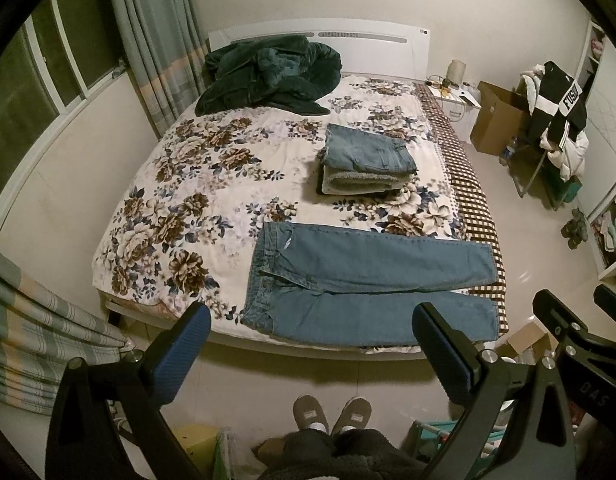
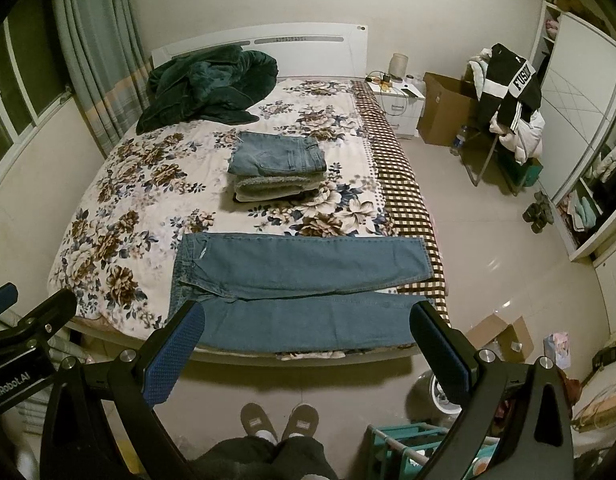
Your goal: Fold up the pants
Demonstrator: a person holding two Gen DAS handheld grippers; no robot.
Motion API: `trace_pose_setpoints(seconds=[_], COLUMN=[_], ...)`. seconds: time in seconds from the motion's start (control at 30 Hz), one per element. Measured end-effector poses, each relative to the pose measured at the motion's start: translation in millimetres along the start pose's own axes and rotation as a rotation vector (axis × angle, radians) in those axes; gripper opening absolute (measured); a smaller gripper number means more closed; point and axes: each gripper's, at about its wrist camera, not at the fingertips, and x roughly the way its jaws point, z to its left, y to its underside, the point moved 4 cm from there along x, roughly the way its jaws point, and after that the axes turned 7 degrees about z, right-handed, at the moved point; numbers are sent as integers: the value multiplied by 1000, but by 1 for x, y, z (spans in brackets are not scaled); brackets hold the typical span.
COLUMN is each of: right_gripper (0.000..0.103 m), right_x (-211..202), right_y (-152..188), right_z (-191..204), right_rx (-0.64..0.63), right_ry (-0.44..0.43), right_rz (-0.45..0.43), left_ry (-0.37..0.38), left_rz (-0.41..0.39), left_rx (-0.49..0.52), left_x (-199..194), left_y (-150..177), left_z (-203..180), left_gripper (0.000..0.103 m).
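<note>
Blue jeans [image 1: 368,280] [image 2: 300,288] lie spread flat across the near end of the bed, waistband to the left, both legs running right, the near leg along the bed's front edge. My left gripper [image 1: 312,320] hangs open above the floor in front of the bed, nothing between its blue pads [image 1: 180,344]. To its right, my right gripper [image 2: 308,320] is also open and empty, held short of the near leg. In the left wrist view the right gripper's black body [image 1: 580,336] shows at the right edge.
A stack of folded jeans [image 1: 368,164] [image 2: 276,168] sits mid-bed on the floral bedspread [image 1: 180,200] [image 2: 120,216]. A dark green blanket [image 1: 268,76] is heaped at the headboard. A person's slippers [image 1: 332,414] stand below. Boxes [image 2: 500,336], a chair with clothes [image 2: 508,108] and a wardrobe stand right.
</note>
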Motion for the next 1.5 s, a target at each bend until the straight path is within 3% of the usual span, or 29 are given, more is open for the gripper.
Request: trace_pose_setpoints(seconds=[1.5], right_gripper=[103], right_x=[2], right_y=[3], right_z=[5], right_rx=[-1], right_ry=[0], right_rz=[4], left_ry=[3], left_rz=[-6], left_rx=[-6], left_x=[-2], left_y=[-2], left_z=[5], left_gripper=[103])
